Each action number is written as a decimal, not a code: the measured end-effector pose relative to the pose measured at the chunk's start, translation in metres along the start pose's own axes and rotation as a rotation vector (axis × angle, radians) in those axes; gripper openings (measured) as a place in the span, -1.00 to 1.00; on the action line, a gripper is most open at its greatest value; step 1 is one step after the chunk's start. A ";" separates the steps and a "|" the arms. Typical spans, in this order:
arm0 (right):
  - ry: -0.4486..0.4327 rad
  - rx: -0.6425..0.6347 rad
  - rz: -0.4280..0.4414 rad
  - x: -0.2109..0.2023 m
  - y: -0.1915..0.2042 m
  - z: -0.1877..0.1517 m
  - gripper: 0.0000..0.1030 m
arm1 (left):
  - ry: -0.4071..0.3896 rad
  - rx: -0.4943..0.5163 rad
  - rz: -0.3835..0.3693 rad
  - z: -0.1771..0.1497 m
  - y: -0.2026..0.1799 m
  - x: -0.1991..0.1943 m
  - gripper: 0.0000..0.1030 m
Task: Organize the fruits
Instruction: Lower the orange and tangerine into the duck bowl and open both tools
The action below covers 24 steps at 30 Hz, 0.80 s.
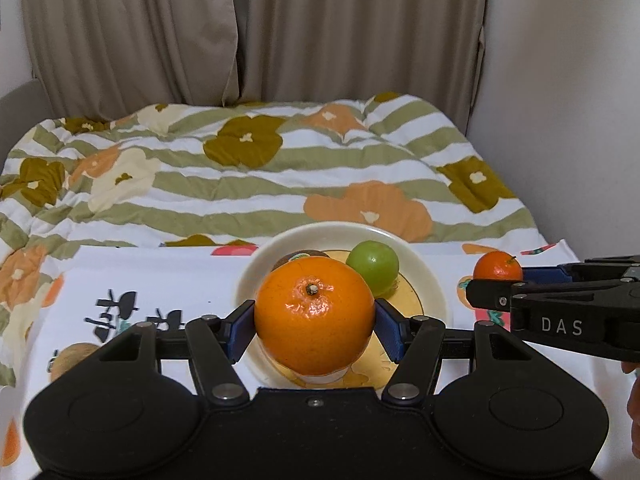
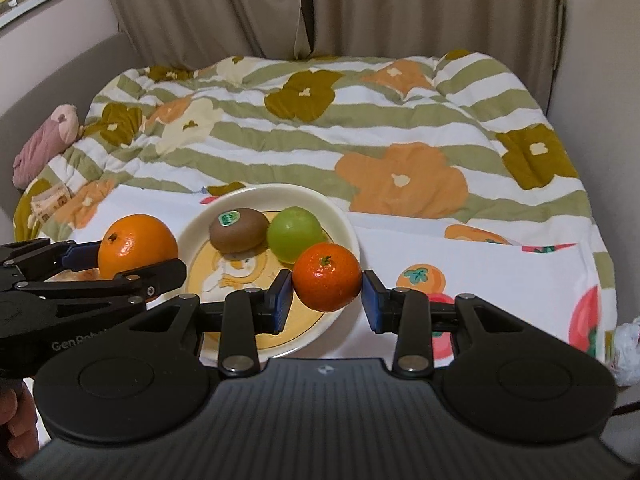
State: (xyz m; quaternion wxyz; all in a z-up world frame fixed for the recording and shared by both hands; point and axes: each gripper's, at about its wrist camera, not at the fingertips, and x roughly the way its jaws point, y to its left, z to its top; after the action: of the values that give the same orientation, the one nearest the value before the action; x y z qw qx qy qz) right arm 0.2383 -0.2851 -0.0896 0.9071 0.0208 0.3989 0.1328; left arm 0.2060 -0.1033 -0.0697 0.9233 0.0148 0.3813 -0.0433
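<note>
My left gripper (image 1: 315, 318) is shut on a large orange (image 1: 315, 316) and holds it over the near part of a cream plate (image 1: 430, 280). The plate holds a green fruit (image 1: 373, 266) and a brown kiwi (image 1: 298, 258), mostly hidden behind the orange. My right gripper (image 2: 326, 294) is shut on a small tangerine (image 2: 327, 277) and holds it over the plate's right rim (image 2: 344, 216). The right wrist view shows the kiwi (image 2: 239, 234), the green fruit (image 2: 294, 234) and the large orange (image 2: 138, 246) in the left gripper (image 2: 120, 264).
The plate stands on a white cloth with fruit prints (image 2: 500, 280) laid over a flowered, striped quilt (image 2: 320, 128). A pink bundle (image 2: 44, 140) lies at the far left. Curtains (image 1: 280, 32) hang behind. A white crumpled thing (image 2: 626, 352) sits at the right edge.
</note>
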 end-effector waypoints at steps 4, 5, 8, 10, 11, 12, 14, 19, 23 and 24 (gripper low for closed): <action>0.025 -0.010 0.008 0.023 -0.010 0.004 0.01 | 0.040 0.005 0.003 0.004 -0.007 0.025 0.29; 0.032 -0.009 0.010 0.029 -0.013 0.006 0.01 | 0.051 0.011 0.004 0.004 -0.009 0.030 0.29; 0.046 -0.009 0.013 0.042 -0.020 0.009 0.01 | 0.082 0.034 0.005 0.004 -0.016 0.047 0.29; 0.054 -0.012 0.015 0.048 -0.024 0.010 0.01 | 0.103 0.043 0.004 0.003 -0.019 0.056 0.29; 0.057 -0.013 0.017 0.050 -0.025 0.010 0.01 | 0.112 0.047 0.004 0.003 -0.021 0.060 0.29; 0.060 -0.015 0.019 0.052 -0.025 0.011 0.01 | 0.120 0.050 0.003 0.002 -0.022 0.063 0.29; 0.063 -0.022 0.023 0.054 -0.026 0.011 0.01 | 0.135 0.057 0.006 0.002 -0.024 0.069 0.29; 0.072 -0.038 0.036 0.057 -0.025 0.012 0.01 | 0.161 0.075 0.012 0.000 -0.028 0.076 0.29; 0.077 -0.046 0.042 0.057 -0.024 0.013 0.01 | 0.176 0.094 0.008 -0.001 -0.031 0.079 0.29; 0.077 -0.048 0.043 0.057 -0.024 0.013 0.01 | 0.181 0.097 0.005 -0.001 -0.032 0.080 0.29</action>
State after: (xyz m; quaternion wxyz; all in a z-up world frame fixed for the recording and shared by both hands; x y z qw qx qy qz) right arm 0.2901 -0.2927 -0.1253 0.8882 0.0026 0.4298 0.1623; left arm 0.2591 -0.1407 -0.1269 0.8835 0.0641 0.4604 -0.0577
